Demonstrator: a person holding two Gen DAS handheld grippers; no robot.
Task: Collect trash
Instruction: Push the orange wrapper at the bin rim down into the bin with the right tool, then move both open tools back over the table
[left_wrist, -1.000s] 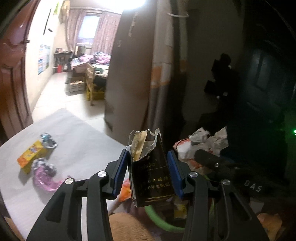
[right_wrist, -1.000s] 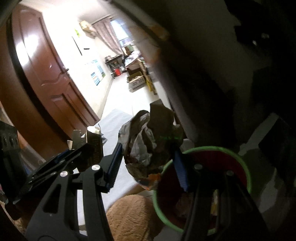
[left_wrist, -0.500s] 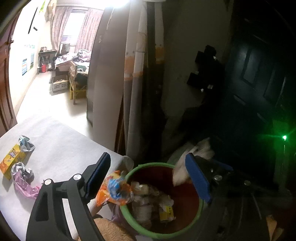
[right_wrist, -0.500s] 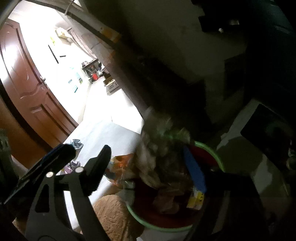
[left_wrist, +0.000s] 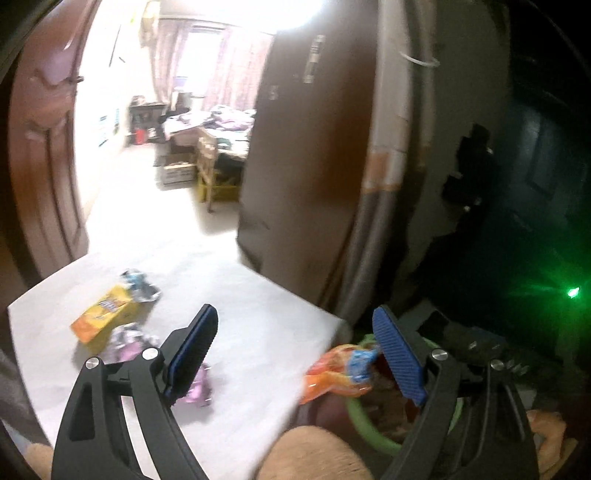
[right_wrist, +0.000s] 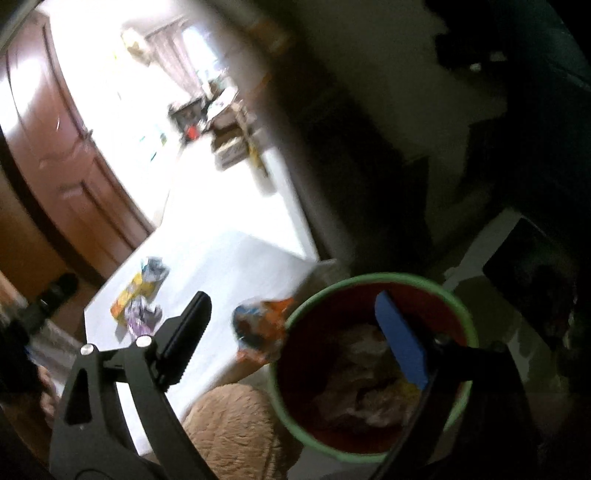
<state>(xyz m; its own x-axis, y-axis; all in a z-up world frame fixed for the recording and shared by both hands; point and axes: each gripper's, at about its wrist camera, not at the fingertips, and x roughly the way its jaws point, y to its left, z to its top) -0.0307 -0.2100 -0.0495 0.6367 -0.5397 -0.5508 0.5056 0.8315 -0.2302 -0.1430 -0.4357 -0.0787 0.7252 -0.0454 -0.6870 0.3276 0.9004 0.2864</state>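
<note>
Both loads have left the jaws: left hand-held gripper (left_wrist: 291, 354) and right hand-held gripper (right_wrist: 291, 325) have just been opening, empty. Yellow box (left_wrist: 103, 314) lies on tabletop (left_wrist: 255, 332), left of bin (right_wrist: 373, 365), long axis near-left to far-right.

free: we see bare table (left_wrist: 258, 332) ahead of the left claw (left_wrist: 295, 354) | blocked left: yellow box (left_wrist: 103, 314) and purple wrapper (left_wrist: 129, 341) | edge: orange wrapper (right_wrist: 262, 328) touching bin rim (right_wrist: 369, 280) | bin mouth open under the right claw (right_wrist: 291, 328), trash heaped inside
</note>
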